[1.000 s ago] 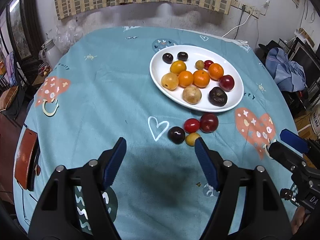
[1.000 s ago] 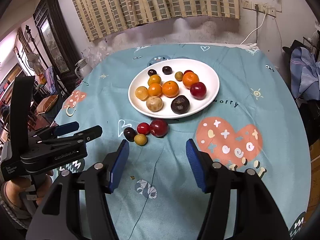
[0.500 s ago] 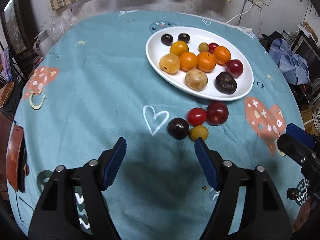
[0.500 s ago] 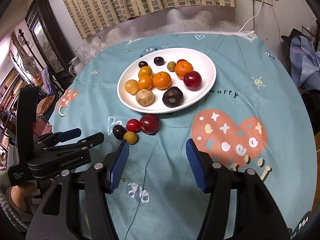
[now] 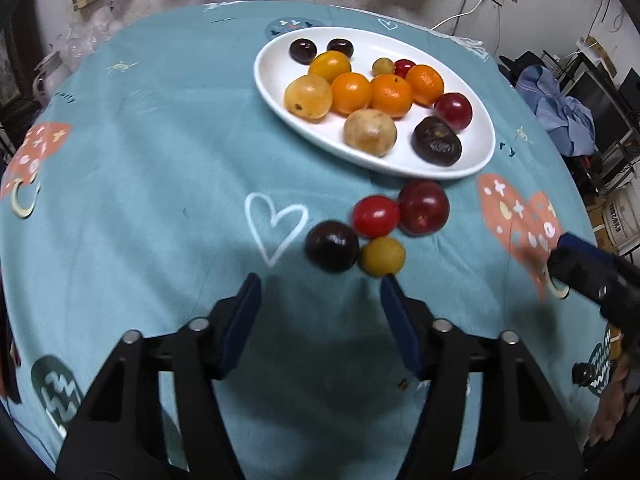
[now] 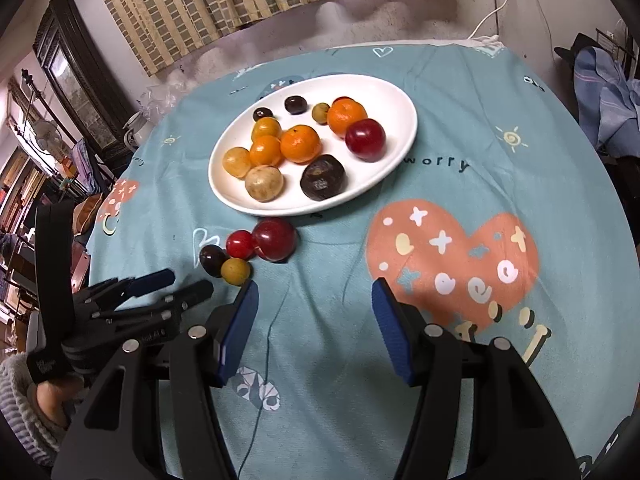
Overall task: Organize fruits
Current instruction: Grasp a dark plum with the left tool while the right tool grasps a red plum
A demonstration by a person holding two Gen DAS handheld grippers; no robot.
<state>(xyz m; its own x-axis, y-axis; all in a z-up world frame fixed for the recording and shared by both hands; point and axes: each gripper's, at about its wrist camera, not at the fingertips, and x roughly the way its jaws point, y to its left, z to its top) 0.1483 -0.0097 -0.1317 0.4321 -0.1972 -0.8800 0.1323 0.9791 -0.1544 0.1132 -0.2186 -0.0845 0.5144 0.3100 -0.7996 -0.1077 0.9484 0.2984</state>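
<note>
Both sets of jaws stand spread wide and hold nothing: the left gripper (image 5: 320,292) hangs low over the teal cloth of the counter (image 5: 140,140), and the right gripper (image 6: 314,300) hovers a little to its right, also empty. Four fruits lie loose on the cloth in a tight cluster just short of the white plate (image 5: 272,80), which already carries a good dozen pieces, oranges, yellow and dark plums among them. The cluster is a dark plum (image 5: 332,246), a small yellow fruit (image 5: 382,256), a red tomato-like fruit (image 5: 376,216) and a larger red plum (image 5: 424,207), each touching a neighbour; the red plum sits nearest the plate rim. By my reading the step in hand is the approach for a pick, with the left gripper the likelier one to act, since the dark plum and the yellow fruit lie just ahead of its fingertips, the yellow one close to the tip of its right finger. The next move calls for advancing so that a single fruit sits between the fingers, then closing gently; as the fruits are packed together and round, a finger could nudge a neighbour and set it rolling.
</note>
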